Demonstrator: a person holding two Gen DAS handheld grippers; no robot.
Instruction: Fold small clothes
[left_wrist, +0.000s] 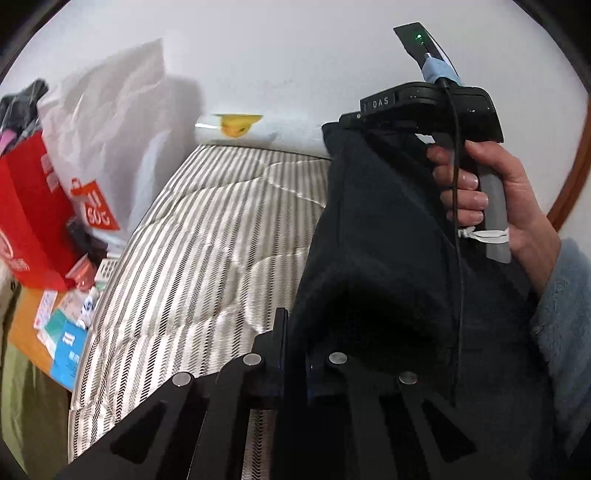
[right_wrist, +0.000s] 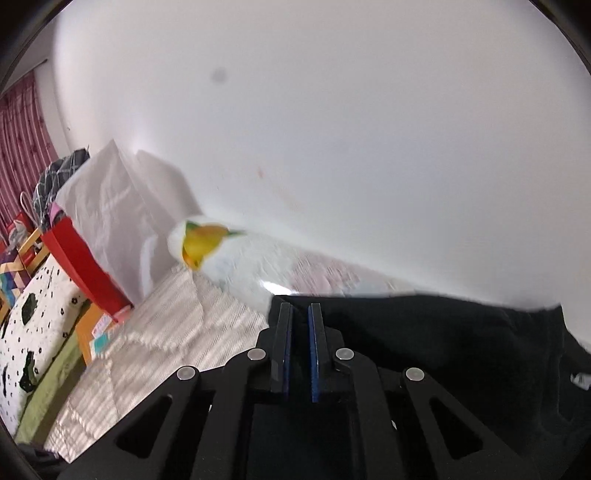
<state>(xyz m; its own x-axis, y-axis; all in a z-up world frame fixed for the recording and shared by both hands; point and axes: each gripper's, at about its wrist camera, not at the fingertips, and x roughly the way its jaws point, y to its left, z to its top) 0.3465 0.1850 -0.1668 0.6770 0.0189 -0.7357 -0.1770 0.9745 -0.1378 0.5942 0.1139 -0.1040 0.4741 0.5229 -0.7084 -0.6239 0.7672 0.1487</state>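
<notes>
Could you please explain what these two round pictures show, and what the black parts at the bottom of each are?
There is no robot: a person holds a hand gripper in each hand, each with a wide-angle camera looking along its two fingers, hence the round pictures. One picture is from the left gripper, the other from the right gripper. The left view also shows the other gripper from outside, with the hand on its handle. Both grippers are shut on a dark garment, held up over a striped bed cover. A white pillow with a yellow print lies by the wall, and bags and boxes stand beside the bed.
</notes>
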